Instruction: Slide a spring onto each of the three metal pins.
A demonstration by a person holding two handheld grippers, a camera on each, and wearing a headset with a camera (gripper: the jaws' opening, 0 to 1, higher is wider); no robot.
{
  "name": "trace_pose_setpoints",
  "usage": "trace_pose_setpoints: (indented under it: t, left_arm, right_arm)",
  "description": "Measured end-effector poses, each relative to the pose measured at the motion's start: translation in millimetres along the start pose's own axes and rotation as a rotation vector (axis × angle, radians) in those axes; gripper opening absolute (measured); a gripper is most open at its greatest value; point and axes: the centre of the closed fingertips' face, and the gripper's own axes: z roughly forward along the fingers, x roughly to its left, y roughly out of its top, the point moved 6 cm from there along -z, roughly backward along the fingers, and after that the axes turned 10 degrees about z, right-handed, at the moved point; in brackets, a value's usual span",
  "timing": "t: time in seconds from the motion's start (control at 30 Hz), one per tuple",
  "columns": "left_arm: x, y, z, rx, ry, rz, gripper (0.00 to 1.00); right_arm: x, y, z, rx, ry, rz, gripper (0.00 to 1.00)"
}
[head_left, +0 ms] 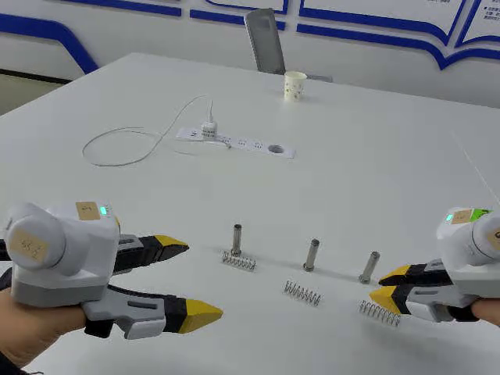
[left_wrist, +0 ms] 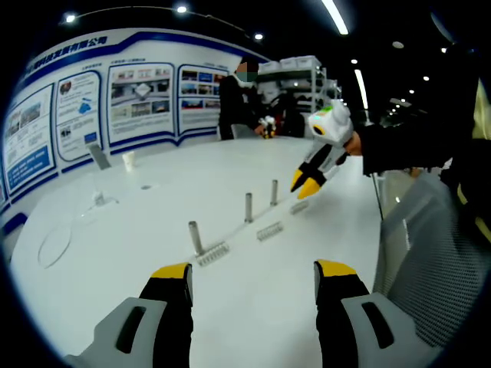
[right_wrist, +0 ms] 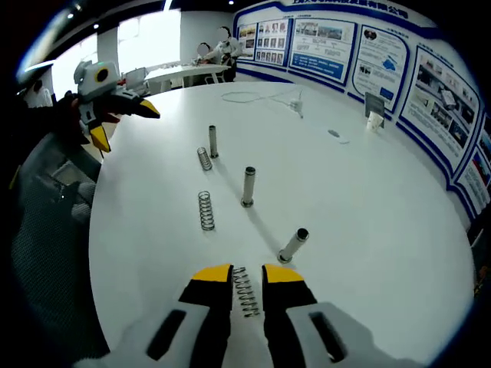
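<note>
Three metal pins stand upright in a row on the white table (head_left: 375, 156): left pin (head_left: 236, 238), middle pin (head_left: 312, 254), right pin (head_left: 369, 266). A spring lies flat in front of each: left spring (head_left: 238, 261), middle spring (head_left: 301, 293), right spring (head_left: 380, 313). My left gripper (head_left: 191, 279) hovers wide open left of the row, holding nothing; the left pin (left_wrist: 196, 236) is ahead of its jaws. My right gripper (head_left: 384, 286) is open by a narrow gap just over the right spring (right_wrist: 245, 290), which lies on the table between its yellow tips, beside the right pin (right_wrist: 292, 244).
A white power strip (head_left: 234, 143) with a plugged charger and looping cable (head_left: 117, 152) lies mid-table. A paper cup (head_left: 294, 85) stands farther back, near a grey chair (head_left: 266, 39). A person (left_wrist: 234, 103) stands at the far end of the room.
</note>
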Motion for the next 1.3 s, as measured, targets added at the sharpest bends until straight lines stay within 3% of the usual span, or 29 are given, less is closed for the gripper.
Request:
trace_pose_setpoints:
  t: [0.33, 0.83, 1.3]
  left_arm:
    - [0.0, -0.8, 0.1, -0.001, -0.002, -0.005, 0.65]
    - [-0.2, -1.4, 0.5, -0.010, -0.005, -0.019, 0.65]
    - [-0.9, -1.8, 0.9, -0.010, -0.006, -0.020, 0.65]
  right_arm:
    - [3.8, -3.0, 14.5, 0.115, 0.052, -0.100, 0.15]
    - [3.8, -5.2, 29.7, 0.256, 0.082, -0.236, 0.12]
    - [3.0, -4.5, 34.5, 0.300, 0.111, -0.250, 0.12]
